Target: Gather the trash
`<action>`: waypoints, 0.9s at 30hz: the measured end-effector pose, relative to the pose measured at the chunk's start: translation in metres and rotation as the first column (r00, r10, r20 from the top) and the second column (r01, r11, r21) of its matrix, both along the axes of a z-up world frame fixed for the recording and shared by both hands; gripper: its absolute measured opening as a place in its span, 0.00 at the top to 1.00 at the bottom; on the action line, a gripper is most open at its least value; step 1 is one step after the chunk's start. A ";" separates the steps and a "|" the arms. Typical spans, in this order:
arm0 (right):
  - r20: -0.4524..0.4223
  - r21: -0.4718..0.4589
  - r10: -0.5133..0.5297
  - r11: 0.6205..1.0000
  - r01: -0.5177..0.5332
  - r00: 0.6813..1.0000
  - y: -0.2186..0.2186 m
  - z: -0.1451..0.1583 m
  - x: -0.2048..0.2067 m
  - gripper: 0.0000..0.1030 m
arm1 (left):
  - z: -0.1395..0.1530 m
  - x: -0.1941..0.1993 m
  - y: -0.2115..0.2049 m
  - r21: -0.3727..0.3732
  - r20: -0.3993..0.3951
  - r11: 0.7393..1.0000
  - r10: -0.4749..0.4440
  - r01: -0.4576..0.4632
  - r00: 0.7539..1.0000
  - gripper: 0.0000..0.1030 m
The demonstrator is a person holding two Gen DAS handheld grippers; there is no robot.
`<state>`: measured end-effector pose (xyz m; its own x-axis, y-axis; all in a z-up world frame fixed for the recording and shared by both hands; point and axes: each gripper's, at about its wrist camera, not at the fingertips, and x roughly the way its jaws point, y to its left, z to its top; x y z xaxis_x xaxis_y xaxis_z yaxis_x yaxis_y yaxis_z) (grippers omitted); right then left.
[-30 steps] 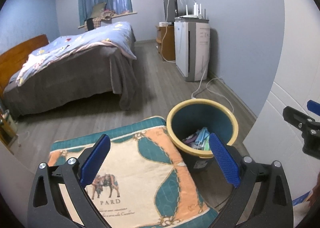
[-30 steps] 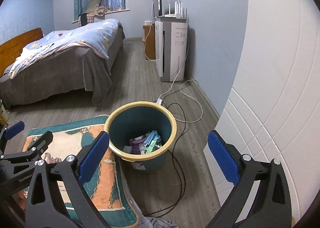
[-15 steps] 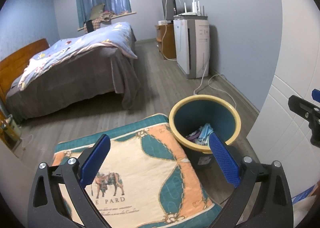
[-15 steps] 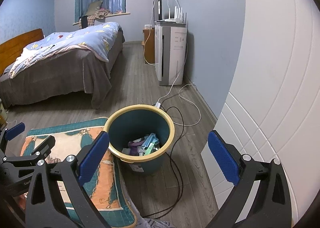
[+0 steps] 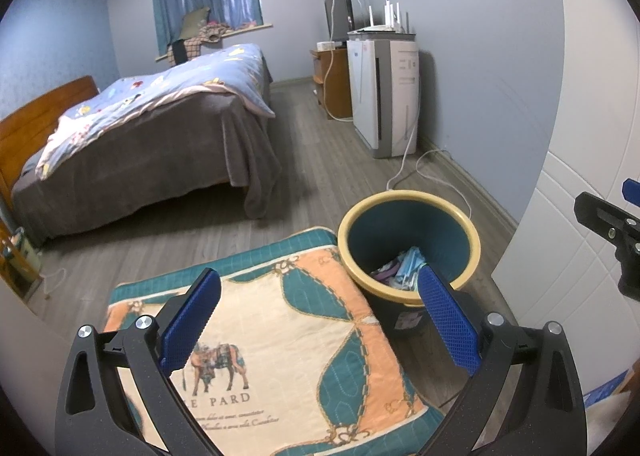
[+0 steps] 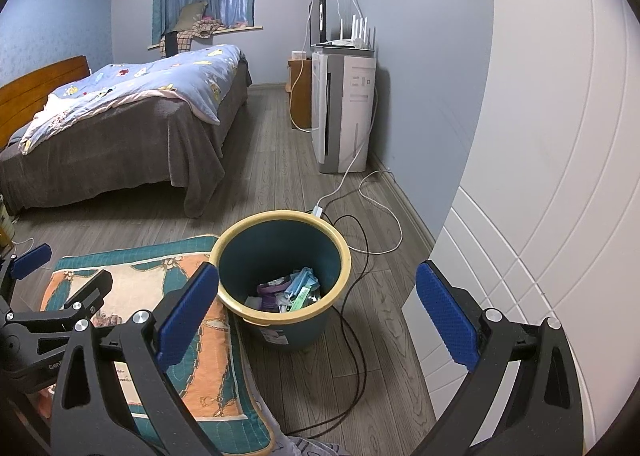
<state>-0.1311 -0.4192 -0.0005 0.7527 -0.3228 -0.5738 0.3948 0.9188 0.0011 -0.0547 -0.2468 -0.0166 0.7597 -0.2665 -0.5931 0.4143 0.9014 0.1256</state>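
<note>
A teal trash bin with a yellow rim [image 5: 408,211] [image 6: 280,223] stands on the wood floor and holds a pile of wrappers and paper trash [image 6: 290,292] [image 5: 398,268]. My left gripper [image 5: 316,320] is open and empty above a patterned cushion [image 5: 280,344], to the left of the bin. My right gripper [image 6: 318,312] is open and empty, above and in front of the bin. The left gripper also shows in the right wrist view [image 6: 52,288], and part of the right gripper shows in the left wrist view [image 5: 612,223].
The patterned cushion [image 6: 132,276] lies against the bin's left side. Black and white cables [image 6: 360,240] run over the floor right of the bin. A white panelled door or cabinet [image 6: 540,215] is close on the right. A bed [image 5: 152,127] and a white air purifier [image 5: 384,95] stand further back.
Both grippers have pulled back and up a little, so the bin and cushion sit slightly lower and farther in both views. Both stay open and empty.
</note>
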 end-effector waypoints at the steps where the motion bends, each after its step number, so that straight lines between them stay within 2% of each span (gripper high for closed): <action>1: 0.001 0.000 0.000 1.000 0.000 1.000 0.000 0.001 0.000 0.06 | 0.000 0.000 0.000 0.002 0.000 1.000 0.000 0.000 1.000 0.05; 27: 0.001 -0.001 0.003 1.000 -0.003 1.000 0.000 0.003 -0.001 0.06 | 0.007 -0.002 0.004 -0.011 -0.006 1.000 -0.008 0.008 1.000 0.05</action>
<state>-0.1318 -0.4193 0.0021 0.7542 -0.3209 -0.5729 0.3921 0.9199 0.0010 -0.0568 -0.2428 -0.0094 0.7538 -0.2791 -0.5949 0.4223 0.8994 0.1132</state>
